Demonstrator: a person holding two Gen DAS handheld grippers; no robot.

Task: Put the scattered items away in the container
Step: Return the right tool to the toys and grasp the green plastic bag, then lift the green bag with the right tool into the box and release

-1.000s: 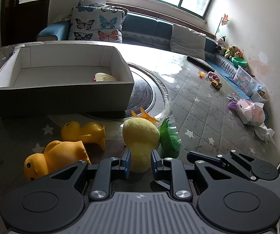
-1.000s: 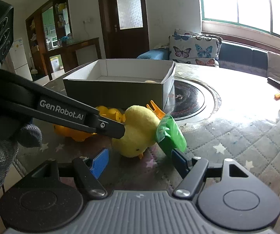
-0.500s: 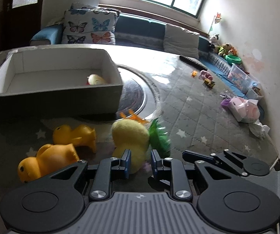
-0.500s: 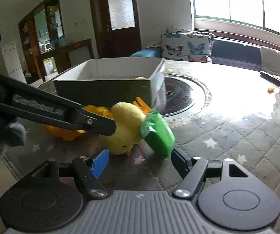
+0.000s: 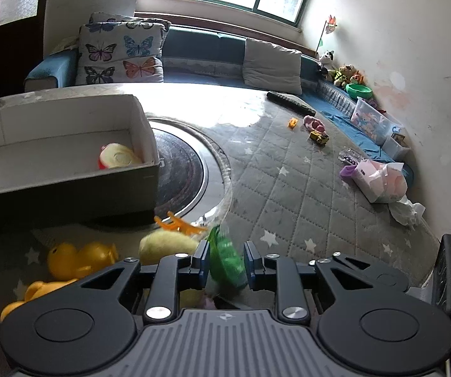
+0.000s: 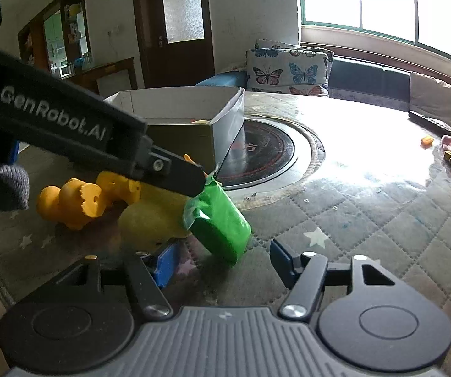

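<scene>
Green packet (image 5: 225, 259) sits between the left gripper's (image 5: 224, 264) blue pads, which stand slightly apart on either side of it; whether they already press it is hard to tell, since motion blur smears its edges. Seen from the right wrist, its long axis tilts, top leaning toward the box (image 6: 190, 116), lower end near the table's (image 6: 366, 220) front edge. The right gripper (image 6: 222, 260) hovers wide open just short of it, empty. Beyond, the yellow plush (image 5: 167, 245) lies touching the packet's left side, with rubber ducks (image 6: 87, 201) farther left. The box stands behind them, toward the table's middle.
</scene>
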